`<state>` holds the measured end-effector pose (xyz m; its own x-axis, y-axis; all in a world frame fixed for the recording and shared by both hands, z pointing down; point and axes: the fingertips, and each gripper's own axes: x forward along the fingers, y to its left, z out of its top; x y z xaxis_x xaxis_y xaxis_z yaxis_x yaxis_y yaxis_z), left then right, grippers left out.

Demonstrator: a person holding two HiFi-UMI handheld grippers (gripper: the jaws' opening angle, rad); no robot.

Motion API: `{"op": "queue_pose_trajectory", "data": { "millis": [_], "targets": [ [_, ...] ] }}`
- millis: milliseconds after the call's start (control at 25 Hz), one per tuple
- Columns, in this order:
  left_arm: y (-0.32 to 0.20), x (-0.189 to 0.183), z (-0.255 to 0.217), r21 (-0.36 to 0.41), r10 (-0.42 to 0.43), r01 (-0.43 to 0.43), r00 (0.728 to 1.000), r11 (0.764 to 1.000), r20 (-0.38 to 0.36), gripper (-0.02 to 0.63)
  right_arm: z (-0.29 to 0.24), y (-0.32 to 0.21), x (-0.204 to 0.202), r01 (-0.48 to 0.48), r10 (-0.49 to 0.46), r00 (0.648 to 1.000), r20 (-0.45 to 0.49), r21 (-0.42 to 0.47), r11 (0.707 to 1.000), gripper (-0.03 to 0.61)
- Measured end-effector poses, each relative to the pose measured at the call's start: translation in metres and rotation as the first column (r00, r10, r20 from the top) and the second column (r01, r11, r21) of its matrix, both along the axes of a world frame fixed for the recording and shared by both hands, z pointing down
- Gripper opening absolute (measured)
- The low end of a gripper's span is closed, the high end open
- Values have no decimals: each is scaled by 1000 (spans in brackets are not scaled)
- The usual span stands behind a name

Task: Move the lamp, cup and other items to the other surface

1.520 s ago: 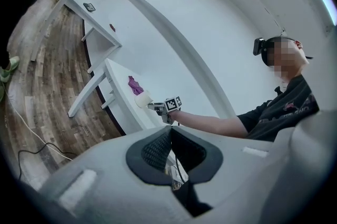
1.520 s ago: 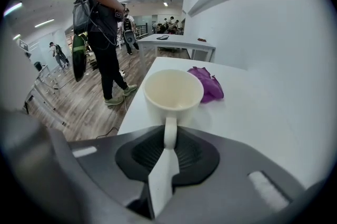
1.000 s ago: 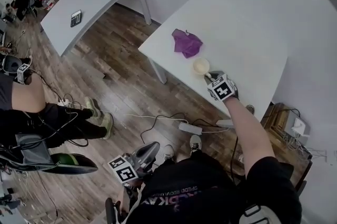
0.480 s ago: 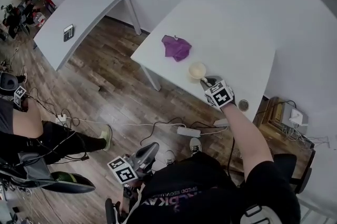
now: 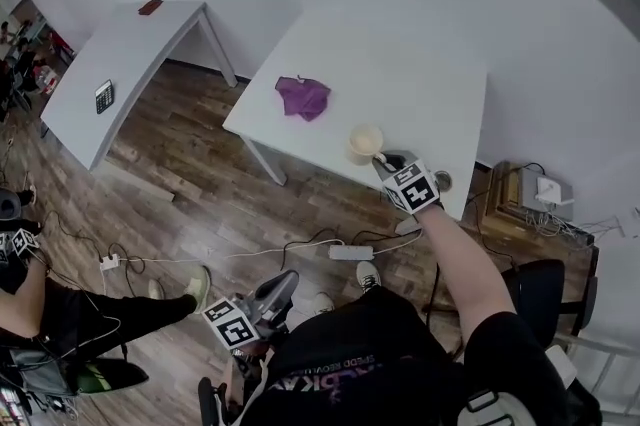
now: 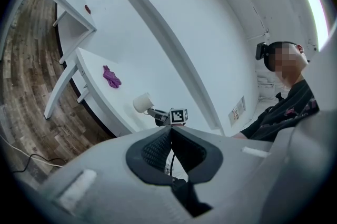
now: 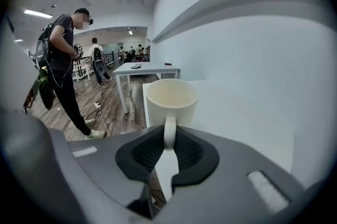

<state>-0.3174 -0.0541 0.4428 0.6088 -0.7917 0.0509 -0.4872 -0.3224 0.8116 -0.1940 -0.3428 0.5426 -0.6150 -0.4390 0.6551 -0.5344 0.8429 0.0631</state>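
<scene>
**ITEM 1: cup** point(image 7: 171, 99). Cream, w/ handle, mouth up, roughly upright. My R gripper point(image 7: 169, 139) has its fingers clamped on the handle, one pad each side. The cup is over the near edge of the tabletop point(image 5: 420, 84) and looks clear of the surface, not resting.
- Change vs. a sec ago: cup was then further in on the tabletop, just beside the purple cloth. Now it's drawn toward me, at the edge, apart from the cloth. My R gripper was at the handle in both earlier head-view frames too.
- Meaning: pick-up looks done and the carry begun. Drop-off on the other surface not yet done.

**ITEM 2: purple cloth** point(image 5: 302, 97). Crumpled, on the tabletop, same spot on it as before. Prob. one of the "other items", still to go.

**ITEM 3: L gripper** point(image 6: 169, 131). Fingers shut tip to tip, nothing betw. them. Low by my lap, as in the earlier frames. Idle.

**ITEM 4: far table** point(image 5: 120, 64). Likely destination. Carries a calculator point(image 5: 104, 96) and a small dark thing point(image 5: 150, 6) at its far end. It sits further left in the head view than a sec ago, so my head has swung; contents unchanged.

**ITEM 5: lamp.** Not found in any view.

**ITEM 6: small round thing** point(image 5: 441, 180). At the tabletop corner, just beside my R hand. Can't tell what it is.
</scene>
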Motion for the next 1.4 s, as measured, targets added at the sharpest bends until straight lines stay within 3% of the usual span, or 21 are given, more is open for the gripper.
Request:
{"op": "queue_pose_trajectory", "data": {
  "millis": [400,720,960,1400],
  "targets": [
    [8,11,0,13,140,-140,990,990,0,2,-15,33,56,-157,157,987,29,12,987,48],
    [21,24,4,19,284,-284,959,959,-3,2,-21,77,113,-316,315,948,49,26,948,47],
    [29,42,9,11,405,-405,914,914,-6,2,-25,114,163,-448,445,893,64,34,894,47],
    [36,110,11,25,617,-617,786,787,-41,2,-28,194,280,-666,665,746,37,35,745,46]
  ]
}}
